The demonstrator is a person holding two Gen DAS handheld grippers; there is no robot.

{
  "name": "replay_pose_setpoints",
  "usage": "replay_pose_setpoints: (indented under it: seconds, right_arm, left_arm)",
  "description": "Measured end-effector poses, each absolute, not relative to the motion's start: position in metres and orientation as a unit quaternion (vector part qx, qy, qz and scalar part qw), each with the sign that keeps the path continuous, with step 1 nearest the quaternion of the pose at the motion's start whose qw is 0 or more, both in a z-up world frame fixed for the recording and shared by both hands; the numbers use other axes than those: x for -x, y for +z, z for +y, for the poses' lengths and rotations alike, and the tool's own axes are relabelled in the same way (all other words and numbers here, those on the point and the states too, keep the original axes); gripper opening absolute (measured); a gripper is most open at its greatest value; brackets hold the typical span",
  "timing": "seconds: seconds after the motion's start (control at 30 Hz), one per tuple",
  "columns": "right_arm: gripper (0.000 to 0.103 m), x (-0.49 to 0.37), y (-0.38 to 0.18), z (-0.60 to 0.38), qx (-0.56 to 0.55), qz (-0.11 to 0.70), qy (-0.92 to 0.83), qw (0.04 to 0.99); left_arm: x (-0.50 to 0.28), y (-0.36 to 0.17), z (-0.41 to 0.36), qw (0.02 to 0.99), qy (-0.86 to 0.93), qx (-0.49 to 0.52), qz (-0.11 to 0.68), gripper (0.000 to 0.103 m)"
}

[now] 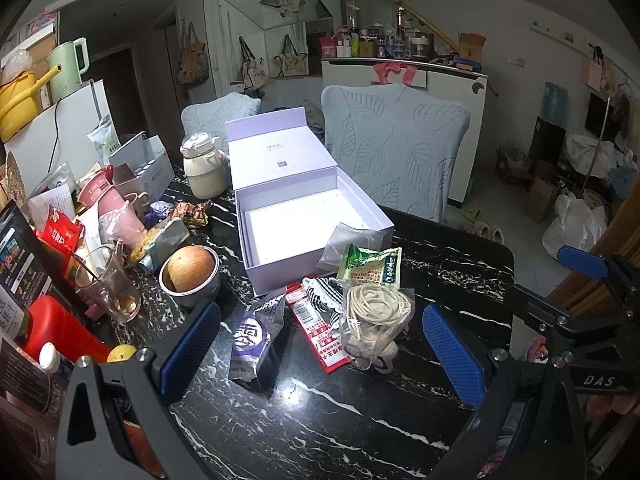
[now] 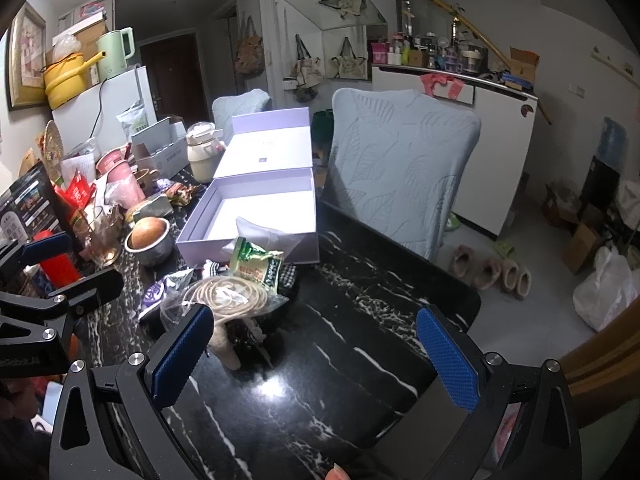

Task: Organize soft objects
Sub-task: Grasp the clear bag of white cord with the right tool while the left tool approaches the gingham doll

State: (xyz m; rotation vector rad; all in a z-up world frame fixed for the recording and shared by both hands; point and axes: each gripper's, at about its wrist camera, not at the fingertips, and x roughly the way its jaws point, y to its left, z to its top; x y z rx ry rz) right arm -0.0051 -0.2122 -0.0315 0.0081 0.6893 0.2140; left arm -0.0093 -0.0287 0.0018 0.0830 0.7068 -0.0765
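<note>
Both tongs (image 1: 320,350) (image 2: 316,354) gape over bare table (image 2: 340,392), seemingly clear of packets (image 1: 360,300).

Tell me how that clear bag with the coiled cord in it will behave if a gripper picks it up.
The clear bag of coiled cord looks like thin, wrinkled plastic, so it will probably sag and crinkle rather than hold its shape. The film looks glossy, so it may slip between the pads. It lies on a striped cloth, which might drag along.

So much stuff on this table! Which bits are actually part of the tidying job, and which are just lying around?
Part of the job:
- open box
- green packet
- bagged cord
- purple pouch
- red packet
- striped cloth

Just lying about:
- metal bowl
- glass
- cream kettle
- red bottle
</note>
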Motion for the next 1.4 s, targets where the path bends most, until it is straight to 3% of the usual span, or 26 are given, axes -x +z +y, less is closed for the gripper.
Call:
replay_pose_setpoints:
  seconds: [0.47, 0.93, 1.17, 1.4]
  right_arm:
    - [0.103, -0.01, -0.052, -0.221, -0.001, 0.345, 0.152, 0.926]
    - [0.103, -0.031, -0.088, -0.192, 0.029, 0.365, 0.238, 0.9]
    - [0.097, -0.047, -0.106, -0.17, 0.051, 0.365, 0.274, 0.888]
    - [0.083, -0.058, -0.12, -0.148, 0.101, 0.353, 0.303, 0.879]
  left_arm:
    - [-0.004, -0.025, -0.04, 0.929, -0.041, -0.017, 0.367, 0.103]
    - [0.004, -0.063, -0.005, 0.915, 0.015, 0.034, 0.401, 0.103]
    - [0.006, -0.067, 0.015, 0.917, 0.038, 0.053, 0.394, 0.103]
    - [0.001, -0.071, 0.02, 0.915, 0.051, 0.054, 0.397, 0.103]
